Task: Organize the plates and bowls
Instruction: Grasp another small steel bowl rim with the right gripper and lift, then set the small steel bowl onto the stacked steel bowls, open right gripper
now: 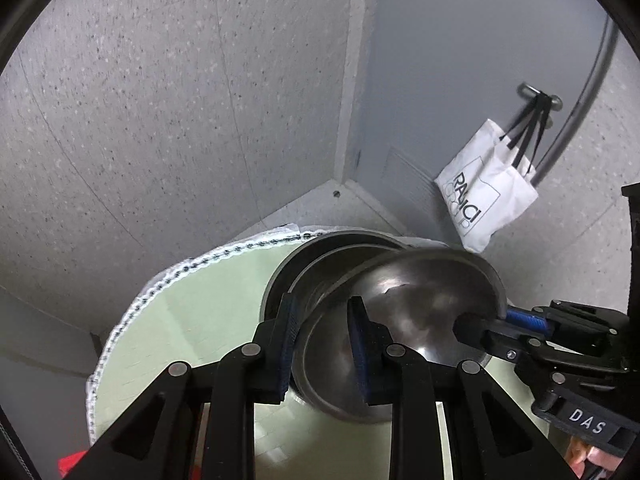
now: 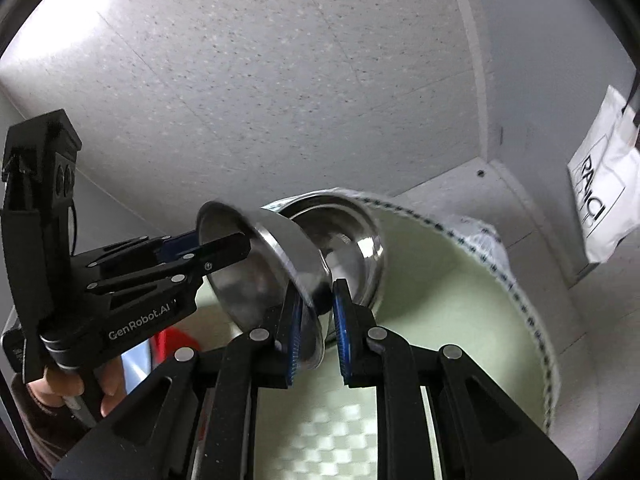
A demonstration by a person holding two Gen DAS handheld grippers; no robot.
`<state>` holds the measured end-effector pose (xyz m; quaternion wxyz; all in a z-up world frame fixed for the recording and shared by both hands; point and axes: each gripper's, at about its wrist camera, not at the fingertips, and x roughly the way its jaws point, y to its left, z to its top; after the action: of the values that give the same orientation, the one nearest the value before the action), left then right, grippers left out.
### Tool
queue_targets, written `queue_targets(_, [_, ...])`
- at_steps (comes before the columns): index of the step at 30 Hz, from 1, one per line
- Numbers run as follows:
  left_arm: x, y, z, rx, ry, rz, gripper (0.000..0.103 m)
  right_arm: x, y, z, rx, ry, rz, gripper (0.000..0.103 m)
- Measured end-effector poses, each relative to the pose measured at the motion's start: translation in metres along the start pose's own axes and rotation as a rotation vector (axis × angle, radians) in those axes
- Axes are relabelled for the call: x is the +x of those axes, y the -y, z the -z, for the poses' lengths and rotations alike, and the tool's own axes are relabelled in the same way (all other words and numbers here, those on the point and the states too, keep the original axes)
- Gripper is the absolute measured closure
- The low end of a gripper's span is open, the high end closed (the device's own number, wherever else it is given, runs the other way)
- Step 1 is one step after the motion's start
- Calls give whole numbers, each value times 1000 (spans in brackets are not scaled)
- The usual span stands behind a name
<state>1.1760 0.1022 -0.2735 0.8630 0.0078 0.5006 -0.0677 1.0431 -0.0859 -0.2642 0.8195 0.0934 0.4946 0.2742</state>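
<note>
both claws angled steeply downward over a round surface with a pale green cover. left claw and right claw each pinch opposite rims of one tilted steel bowl, raised above the surface. a second steel bowl rests behind it on the cover. a hand grips the left handle.

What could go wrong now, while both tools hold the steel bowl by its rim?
1. The steel bowl hangs tilted between the left tool and the right tool; thin rim grips might slip.
2. It could knock the stacked bowls close behind it, near the table edge.
</note>
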Motion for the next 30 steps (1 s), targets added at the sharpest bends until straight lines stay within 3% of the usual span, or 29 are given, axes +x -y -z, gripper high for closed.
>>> queue_targets(14, [67,-16,-28,-81,-71,-15,81,48,7,-24,-49,-75,54,88])
queue_targets(25, [72,-20,-18,-127,-38,-22,79,55,11,-31,-15,-101,42,78])
queue_targets(27, [67,-17,-16,-128,-20,-20,73,53,9,-32,-20,-96,31,68])
queue_targets(28, [64,-15,-14,-128,-13,-18,65,52,7,-32,-25,-94,26,65])
queue_targets(30, [58,-17,-11,-134,6,-37,60,47,3,-33,-33,-80,35,61])
